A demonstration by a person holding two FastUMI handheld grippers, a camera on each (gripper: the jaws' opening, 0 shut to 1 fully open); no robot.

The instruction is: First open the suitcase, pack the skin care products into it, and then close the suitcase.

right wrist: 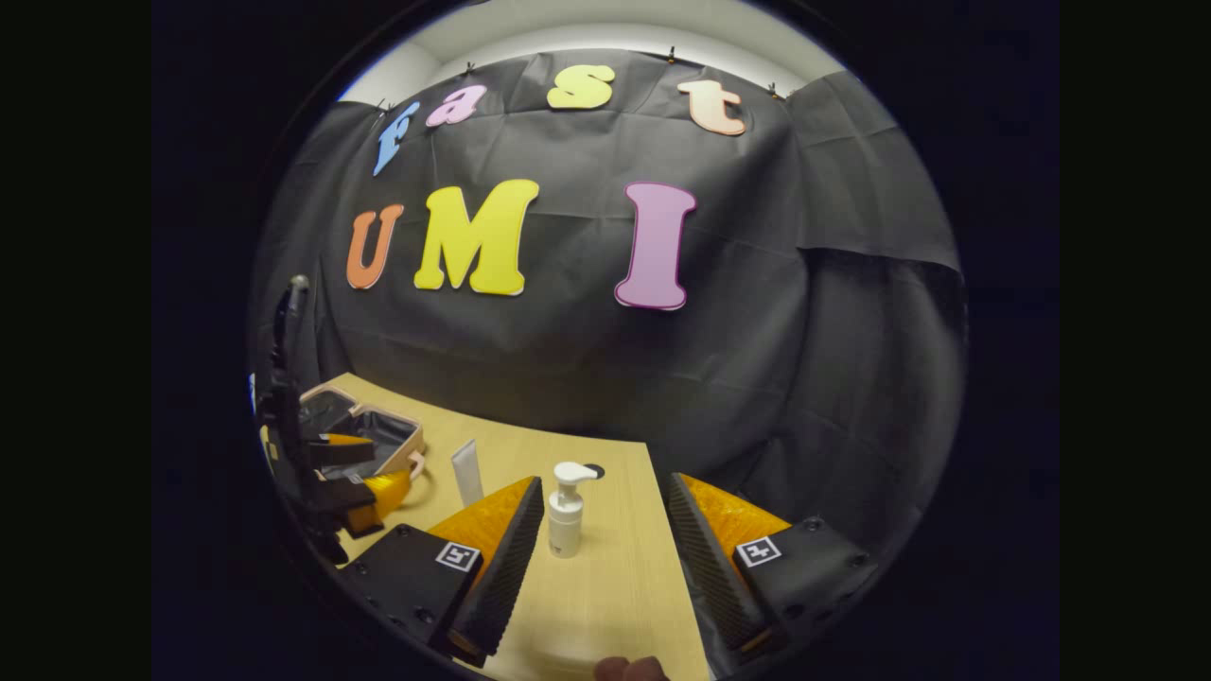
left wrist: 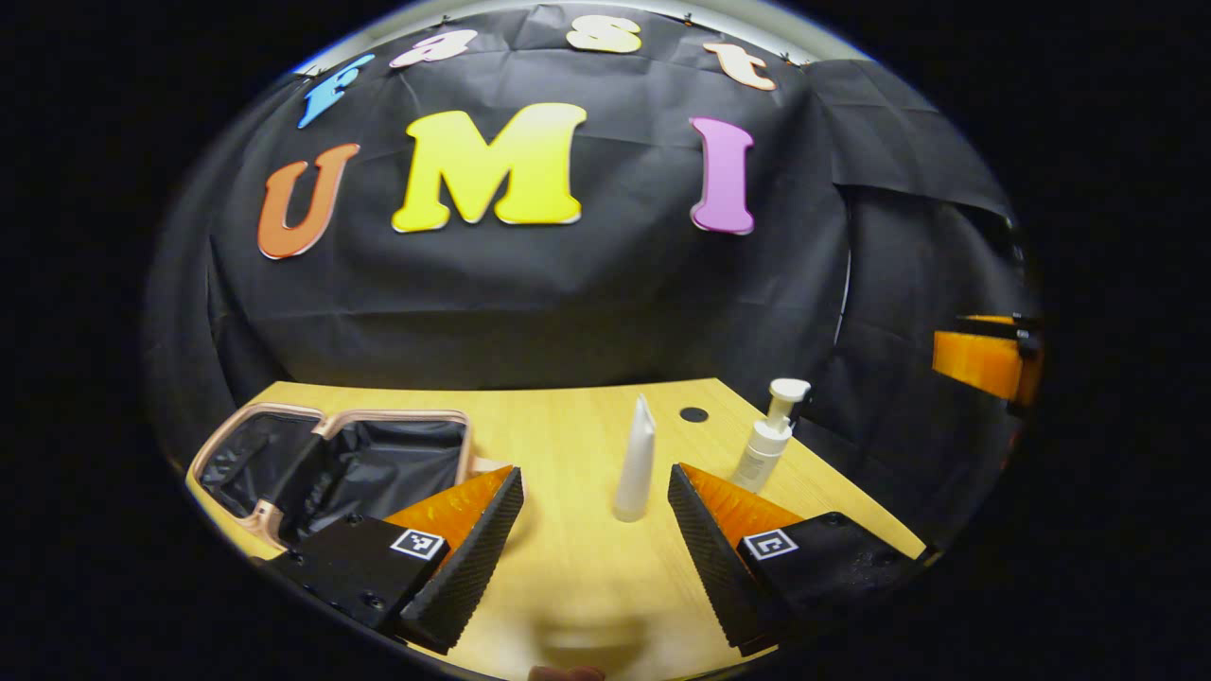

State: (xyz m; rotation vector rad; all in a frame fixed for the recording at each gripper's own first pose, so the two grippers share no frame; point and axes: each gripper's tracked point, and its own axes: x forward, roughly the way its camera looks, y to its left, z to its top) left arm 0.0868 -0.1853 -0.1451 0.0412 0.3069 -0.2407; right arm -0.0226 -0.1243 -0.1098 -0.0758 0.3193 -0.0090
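The pink suitcase (left wrist: 331, 454) lies open at the table's left, its black lining showing; it is also at the far left in the right gripper view (right wrist: 364, 430). A white tube (left wrist: 636, 461) stands upright on its cap between and just beyond my left gripper's (left wrist: 594, 539) open fingers. A white pump bottle (left wrist: 768, 437) stands to the tube's right. In the right gripper view the pump bottle (right wrist: 566, 511) stands just ahead of my open right gripper (right wrist: 605, 558), near its left finger. The tube (right wrist: 466, 471) stands further left, with the left gripper (right wrist: 364, 487) beside the suitcase.
The wooden table (left wrist: 577, 577) has a round black cable hole (left wrist: 693, 414) near its back edge. The right gripper's orange finger (left wrist: 984, 364) shows at the far right of the left gripper view. Black cloth walls close in behind and to the right.
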